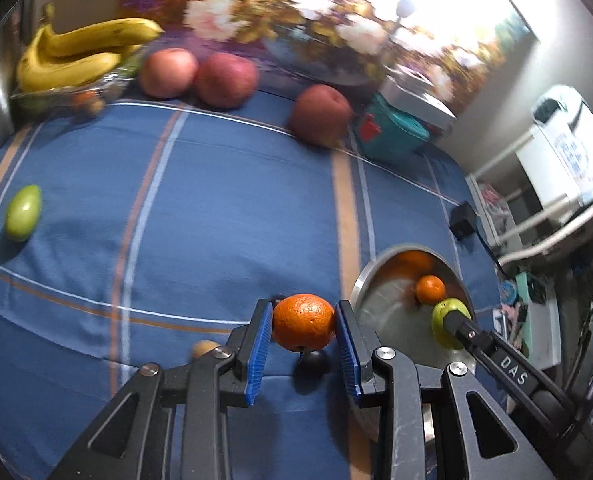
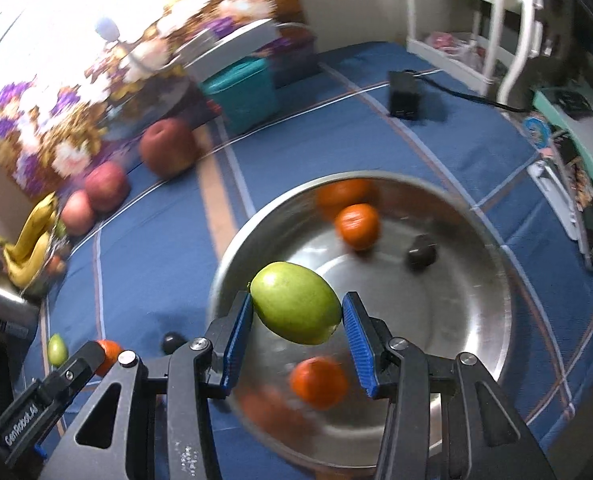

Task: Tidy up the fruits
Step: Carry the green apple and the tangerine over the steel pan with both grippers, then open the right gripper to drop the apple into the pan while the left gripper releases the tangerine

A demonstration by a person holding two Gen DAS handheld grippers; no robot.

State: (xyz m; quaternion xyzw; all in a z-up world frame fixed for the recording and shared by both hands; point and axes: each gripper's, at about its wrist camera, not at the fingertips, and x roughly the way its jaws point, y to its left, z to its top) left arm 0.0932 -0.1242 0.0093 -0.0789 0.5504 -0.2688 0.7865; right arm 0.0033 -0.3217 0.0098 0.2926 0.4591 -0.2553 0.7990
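My left gripper (image 1: 303, 330) is shut on an orange (image 1: 303, 322) and holds it above the blue cloth, just left of the steel bowl (image 1: 380, 292). My right gripper (image 2: 297, 326) is shut on a green fruit (image 2: 296, 307) and holds it over the steel bowl (image 2: 484, 292). The bowl holds two oranges (image 2: 357, 224), (image 2: 318, 382) and a small dark fruit (image 2: 420, 254). The right gripper with its green fruit (image 1: 448, 320) shows in the left wrist view. The left gripper's orange (image 2: 110, 354) shows in the right wrist view.
Three red apples (image 1: 168, 72), (image 1: 225, 79), (image 1: 320, 114) and a dish of bananas (image 1: 80, 52) stand at the back. A second green fruit (image 1: 23, 212) lies far left. A dark fruit (image 1: 314, 362) and a tan fruit (image 1: 204, 348) lie below my left gripper. A teal box (image 1: 392, 132) and a black adapter (image 1: 463, 220) are right.
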